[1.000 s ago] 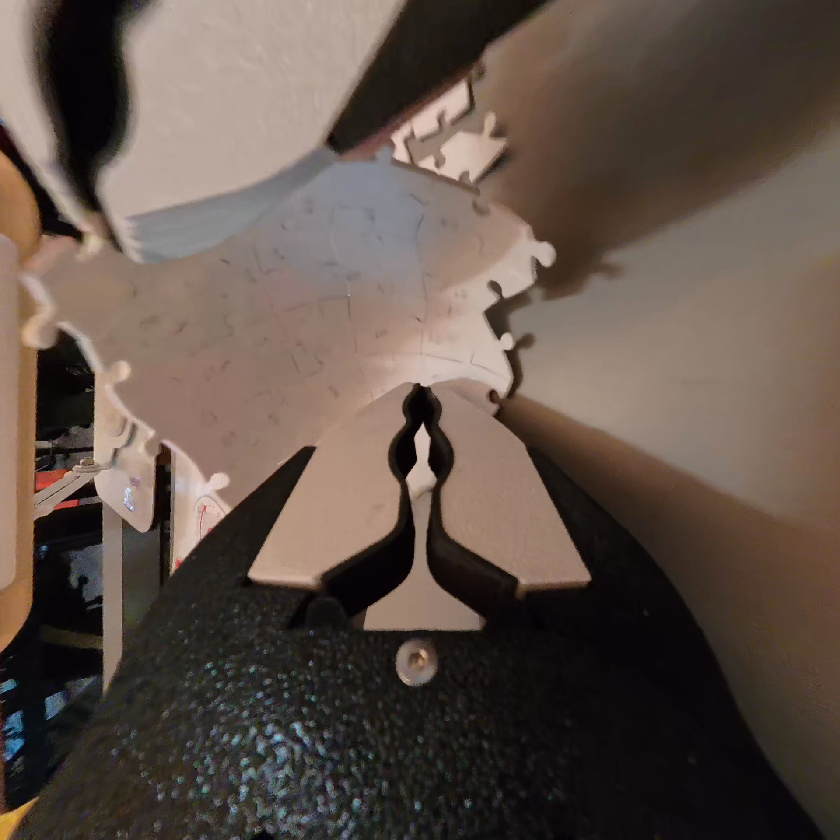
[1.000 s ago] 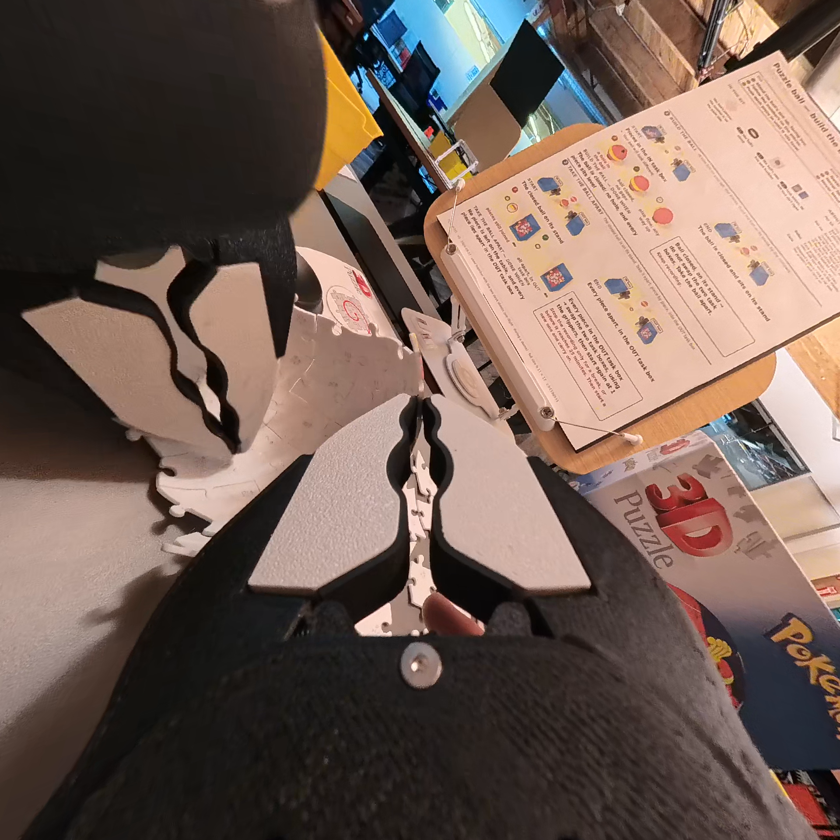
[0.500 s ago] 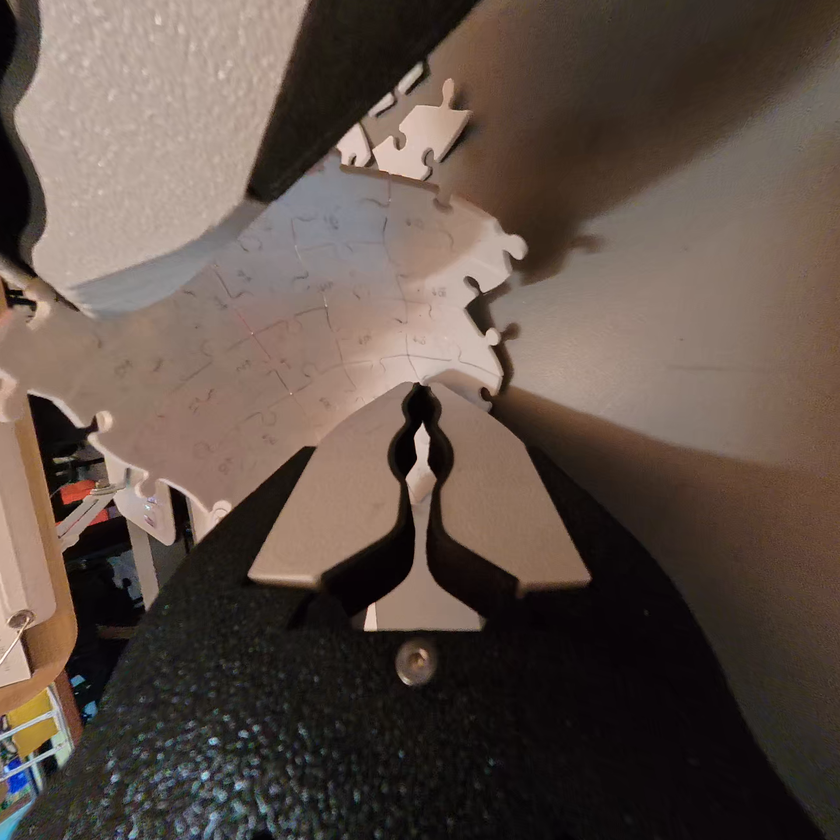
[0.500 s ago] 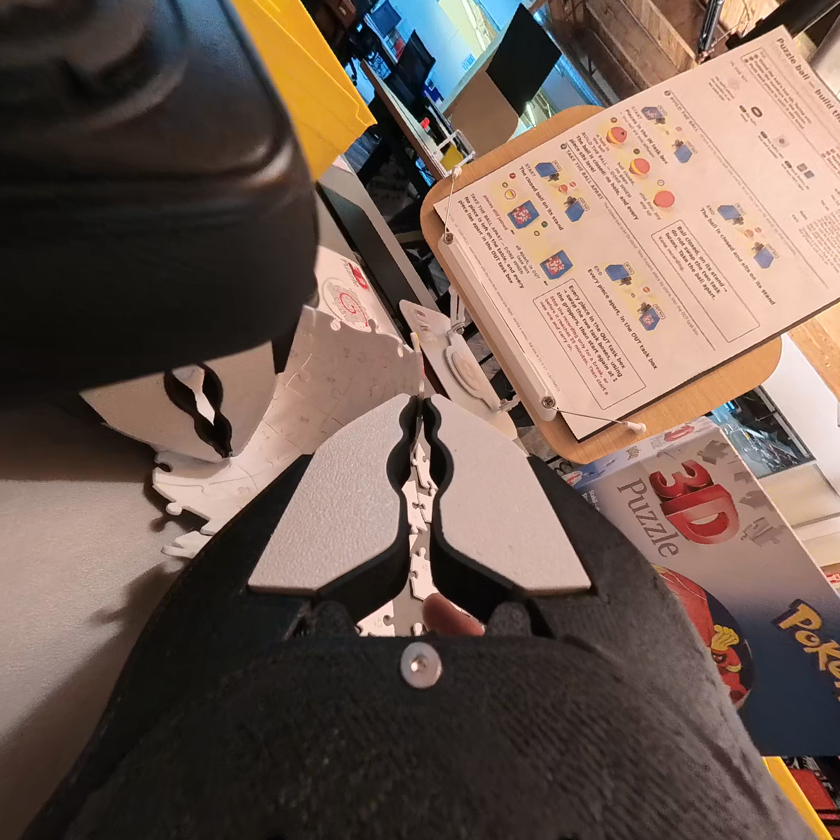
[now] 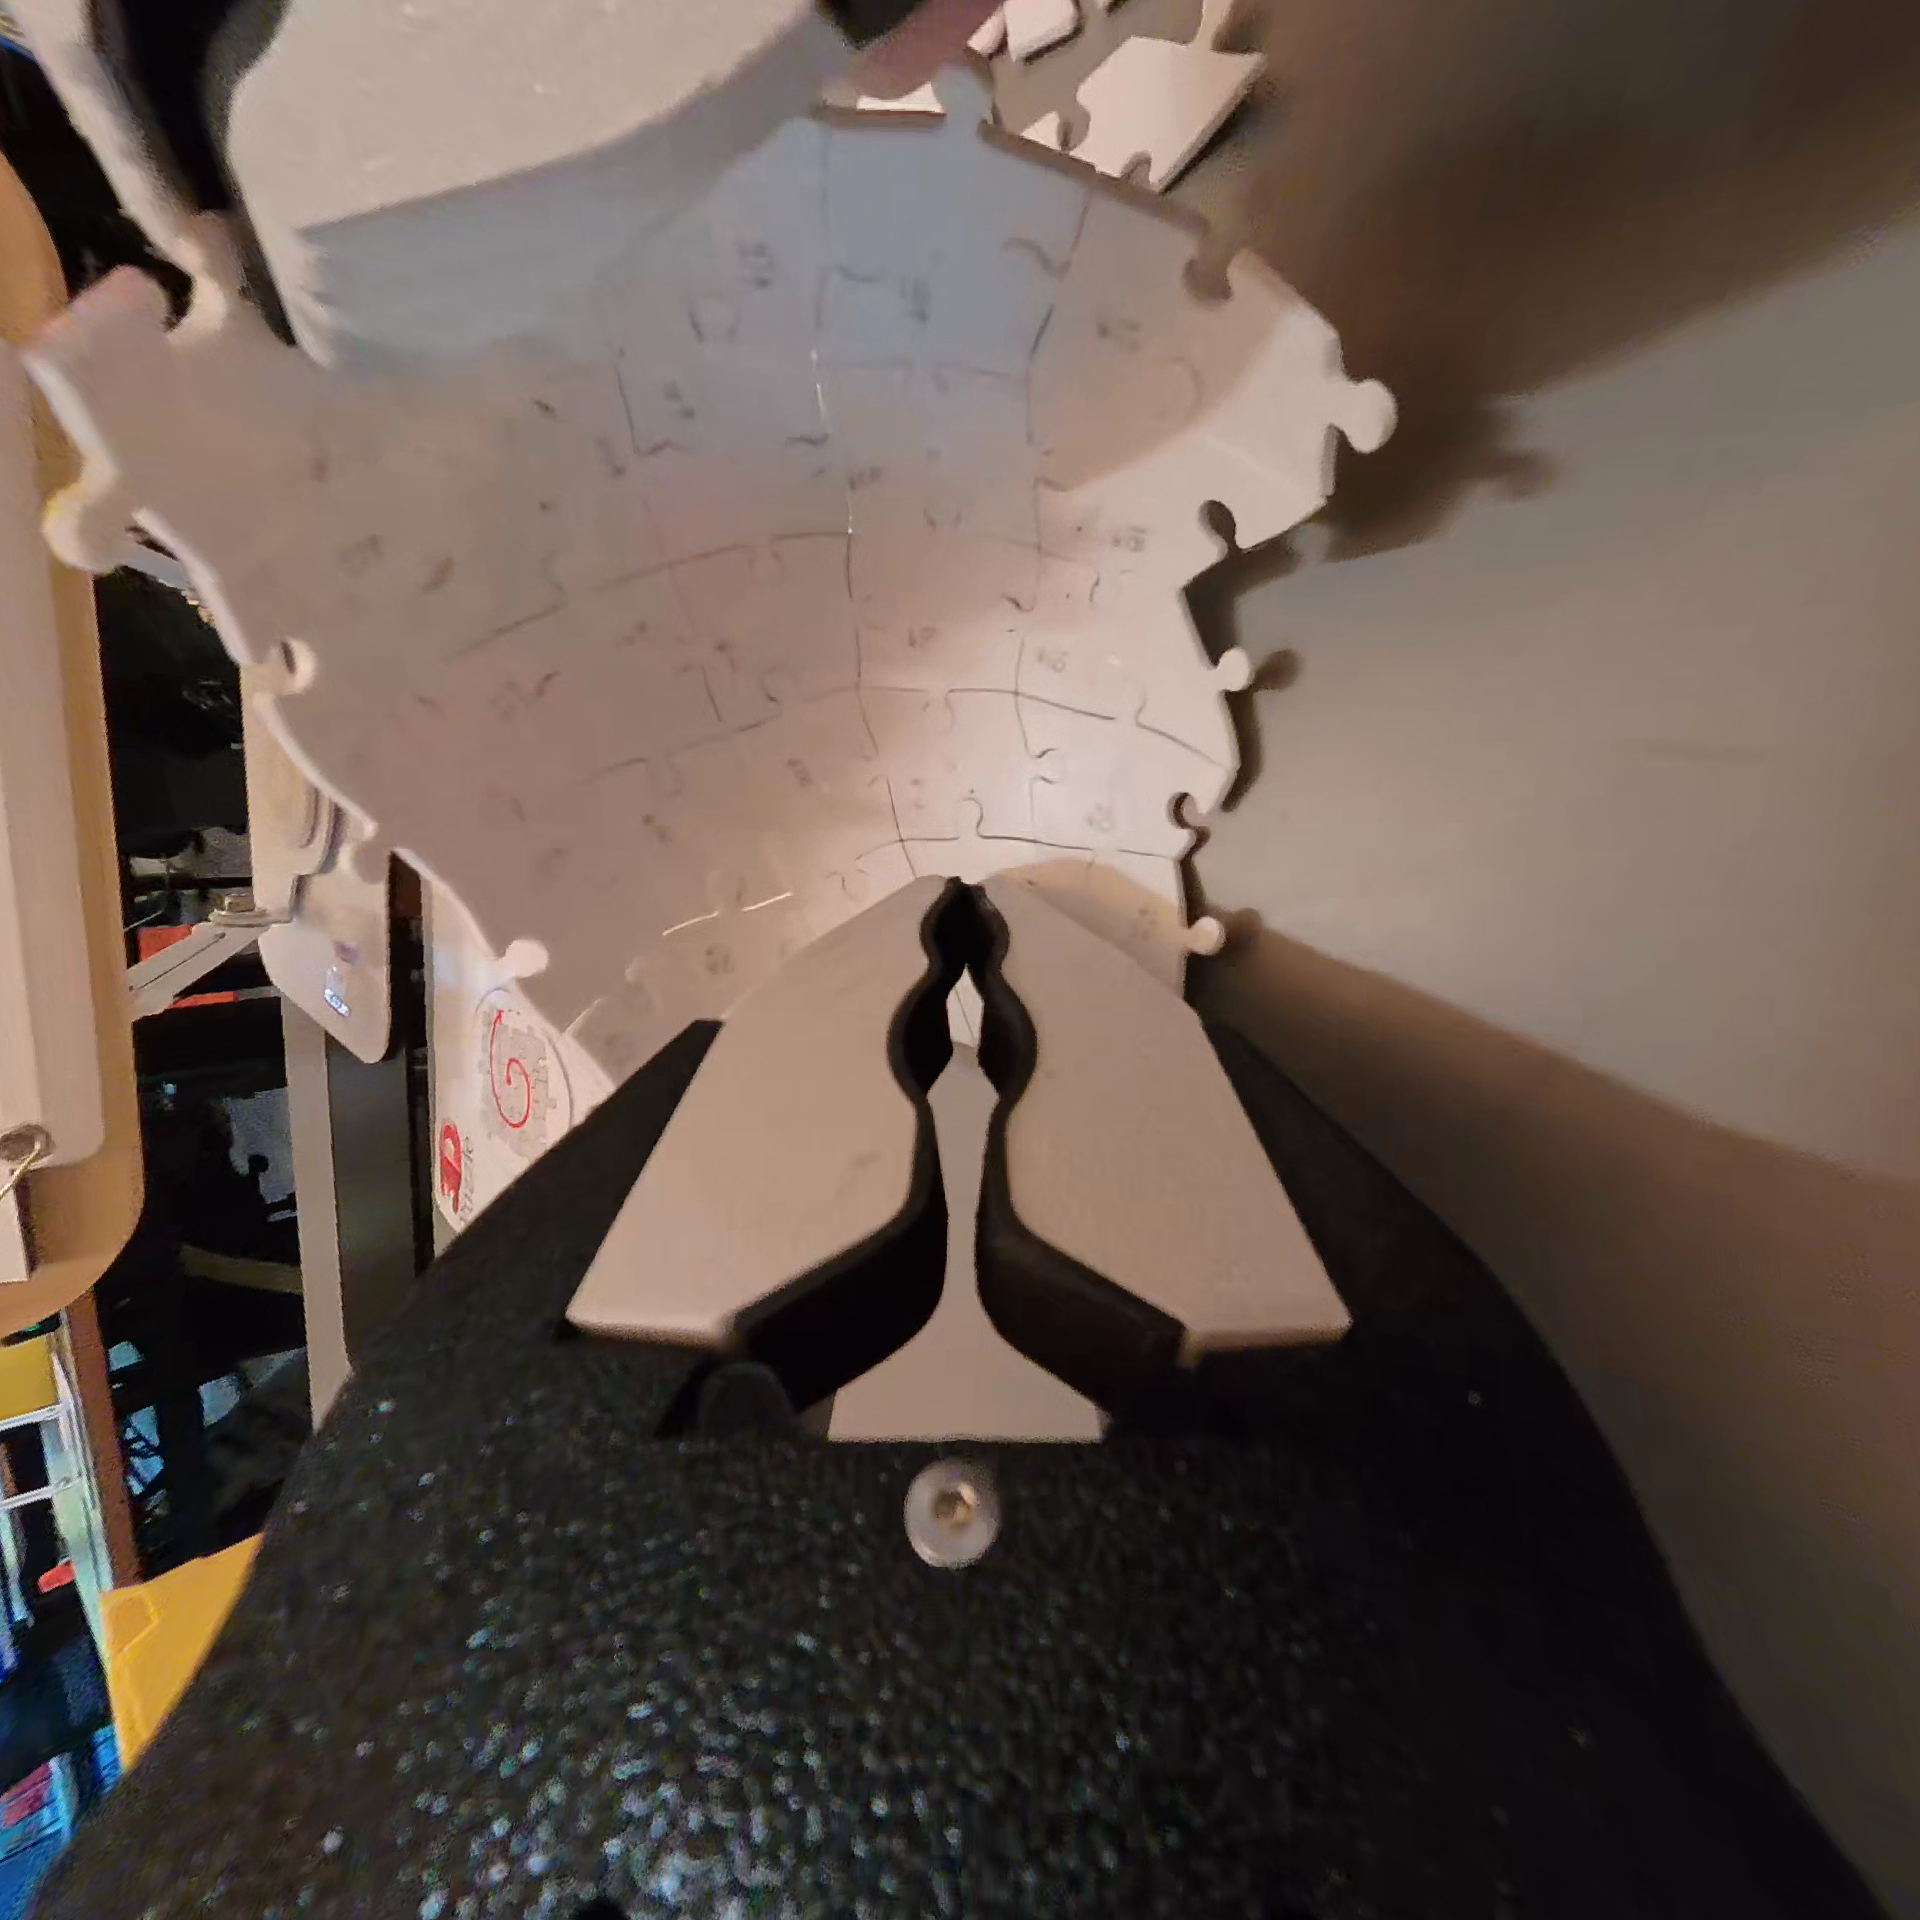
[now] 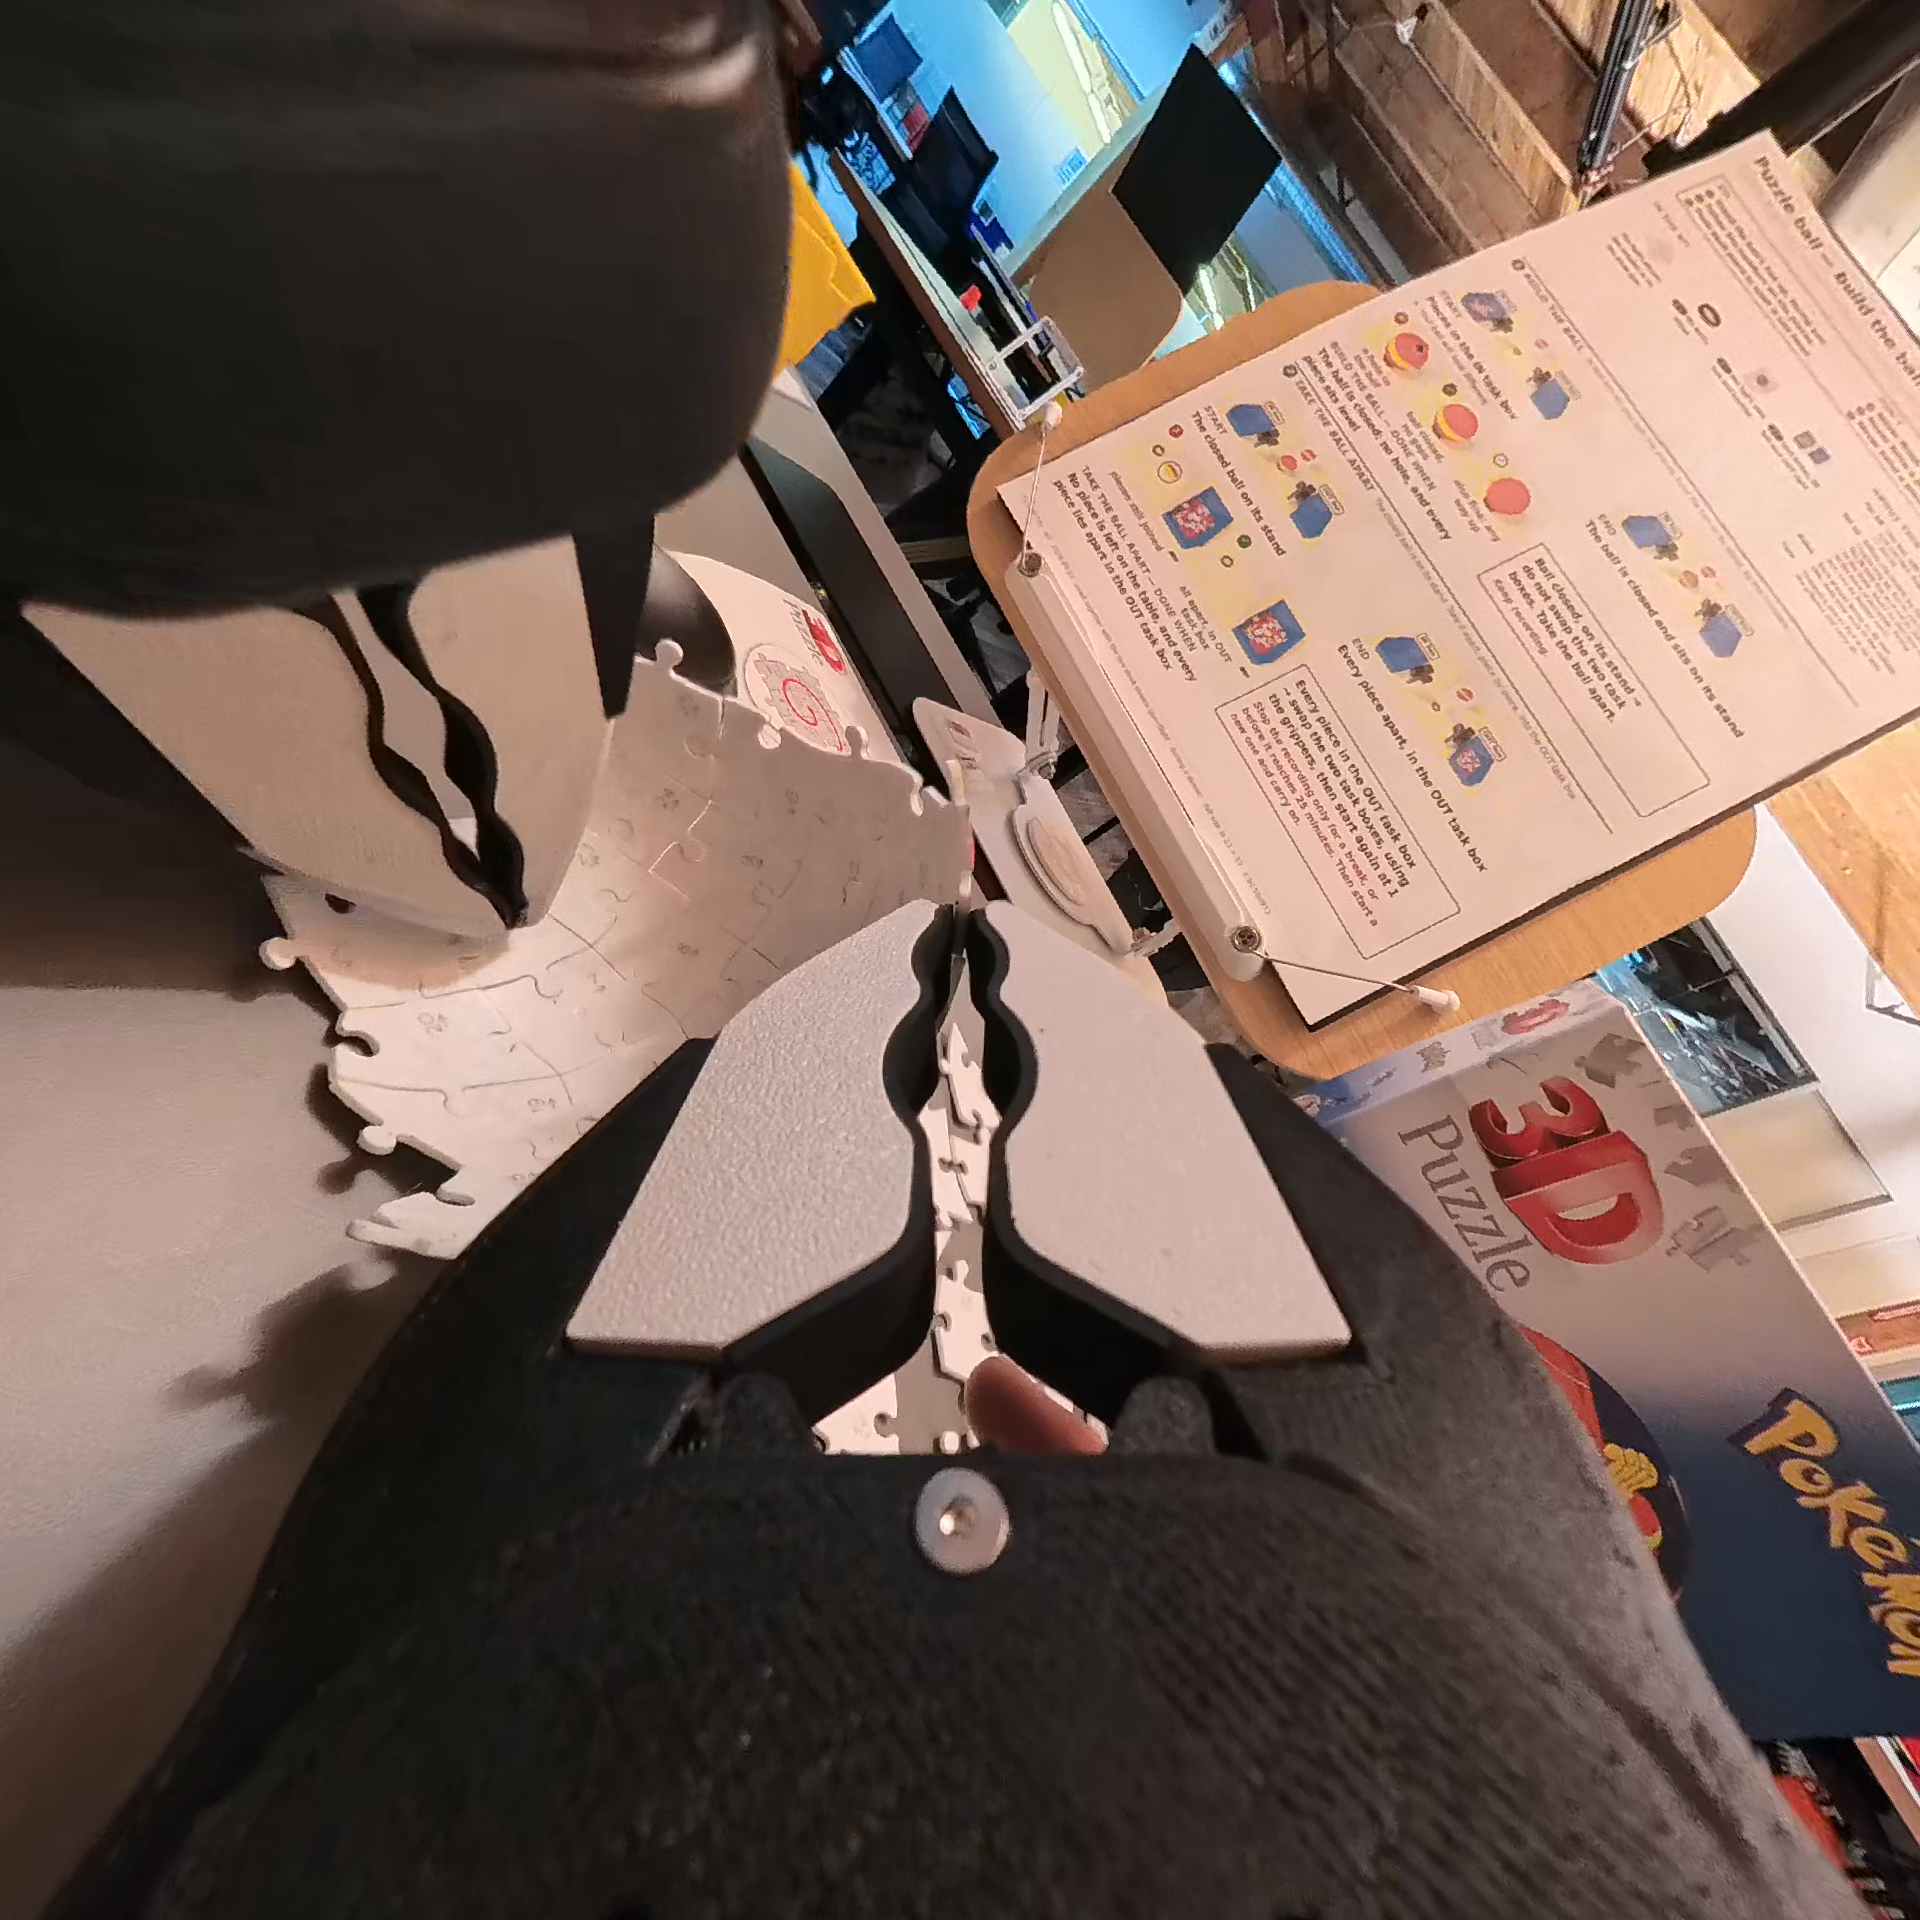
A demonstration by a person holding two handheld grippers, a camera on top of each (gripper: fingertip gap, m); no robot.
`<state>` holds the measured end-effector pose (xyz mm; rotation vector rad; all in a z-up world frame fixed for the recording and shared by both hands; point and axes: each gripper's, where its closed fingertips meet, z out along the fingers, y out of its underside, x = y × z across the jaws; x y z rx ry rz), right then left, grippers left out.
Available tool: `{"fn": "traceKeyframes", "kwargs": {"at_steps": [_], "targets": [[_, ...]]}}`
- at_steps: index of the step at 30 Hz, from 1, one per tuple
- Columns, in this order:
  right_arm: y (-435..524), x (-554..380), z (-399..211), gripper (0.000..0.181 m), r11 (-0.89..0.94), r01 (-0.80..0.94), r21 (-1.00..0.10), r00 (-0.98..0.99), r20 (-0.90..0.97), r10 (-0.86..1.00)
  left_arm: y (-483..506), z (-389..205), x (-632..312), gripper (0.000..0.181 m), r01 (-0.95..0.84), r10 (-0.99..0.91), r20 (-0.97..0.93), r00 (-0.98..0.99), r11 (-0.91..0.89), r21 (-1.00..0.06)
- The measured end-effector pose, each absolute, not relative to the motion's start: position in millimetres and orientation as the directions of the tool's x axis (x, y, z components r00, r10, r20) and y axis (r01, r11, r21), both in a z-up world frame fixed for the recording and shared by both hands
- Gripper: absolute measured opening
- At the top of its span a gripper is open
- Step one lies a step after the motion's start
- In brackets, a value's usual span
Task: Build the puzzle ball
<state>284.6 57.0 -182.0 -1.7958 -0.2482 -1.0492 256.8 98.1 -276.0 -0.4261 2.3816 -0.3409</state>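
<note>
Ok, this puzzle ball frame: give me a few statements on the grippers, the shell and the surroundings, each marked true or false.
1. The left gripper is shut on the puzzle shell. True.
2. The right gripper is open and holds nothing. False: it is shut on the shell's edge.
3. The shell shows its white inner side. True.
4. The ball is closed. False: only a curved part is joined, with jagged open edges.
5. An instruction sheet lies on a board behind. True.
</note>
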Motion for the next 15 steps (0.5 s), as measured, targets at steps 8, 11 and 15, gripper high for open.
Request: {"fn": "traceKeyframes", "kwargs": {"at_steps": [8, 11, 15], "targets": [[59.3, 281.3, -180.9, 0.003, -0.483, 0.607, -0.631, 0.582, 0.767, -0.270, 104.2, -275.6, 250.9, 0.000, -0.228, -0.379, -0.575, -0.725, 0.920, -0.319], [59.9, 281.1, -180.8, 0.003, -0.481, 0.608, -0.631, 0.582, 0.767, -0.270, 101.2, -275.1, 249.6, 0.000, -0.217, -0.380, -0.558, -0.738, 0.916, -0.337], [60.6, 280.7, -180.7, 0.003, -0.480, 0.612, -0.629, 0.580, 0.769, -0.268, 98.8, -280.2, 248.3, 0.000, -0.218, -0.379, -0.530, -0.759, 0.914, -0.342]]}}
